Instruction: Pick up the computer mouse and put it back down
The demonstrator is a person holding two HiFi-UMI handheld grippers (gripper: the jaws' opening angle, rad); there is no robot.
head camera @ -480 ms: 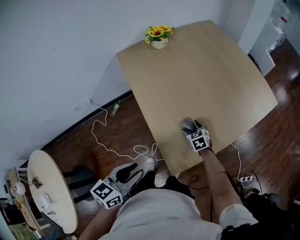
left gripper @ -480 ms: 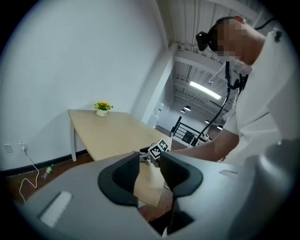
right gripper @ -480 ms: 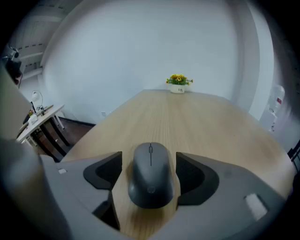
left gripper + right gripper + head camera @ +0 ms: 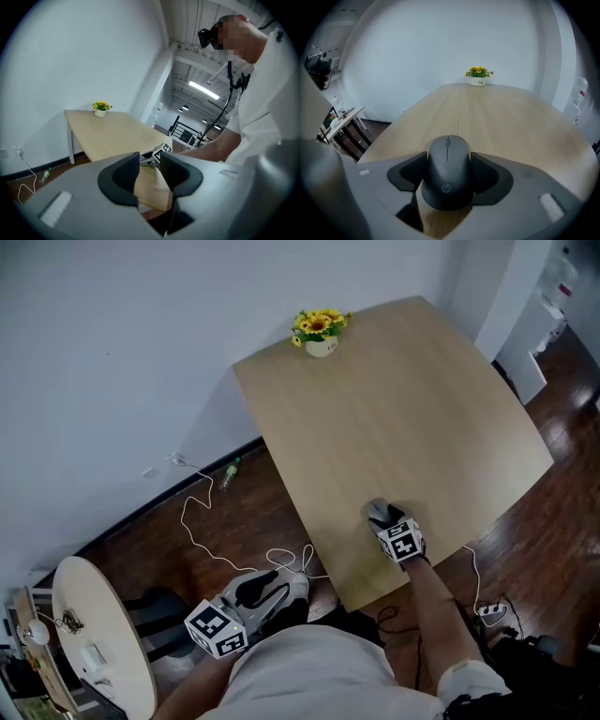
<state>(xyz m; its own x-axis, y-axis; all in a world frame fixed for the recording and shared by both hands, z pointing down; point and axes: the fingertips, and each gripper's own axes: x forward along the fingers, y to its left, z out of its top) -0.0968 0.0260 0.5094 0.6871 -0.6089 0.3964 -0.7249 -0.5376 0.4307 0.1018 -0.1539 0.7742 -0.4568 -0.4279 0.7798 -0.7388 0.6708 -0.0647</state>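
Note:
A dark grey computer mouse [image 4: 447, 159] sits between the pads of my right gripper [image 4: 449, 169], which is shut on its two sides. In the head view the mouse [image 4: 379, 511] is near the front edge of the light wooden table [image 4: 403, 399], with the right gripper [image 4: 383, 519] behind it. Whether the mouse rests on the wood or hangs just above it I cannot tell. My left gripper [image 4: 270, 585] is held low over the floor, left of the table. Its jaws [image 4: 149, 171] stand a little apart with nothing between them.
A small pot of yellow flowers [image 4: 319, 327] stands at the table's far corner by the white wall. A round white side table [image 4: 98, 643] is at lower left. White cables [image 4: 202, 521], a bottle [image 4: 230, 472] and a power strip [image 4: 487, 610] lie on the dark floor.
The view has shifted slightly. The right gripper stays shut on the mouse near the table's front edge. The left gripper has barely moved.

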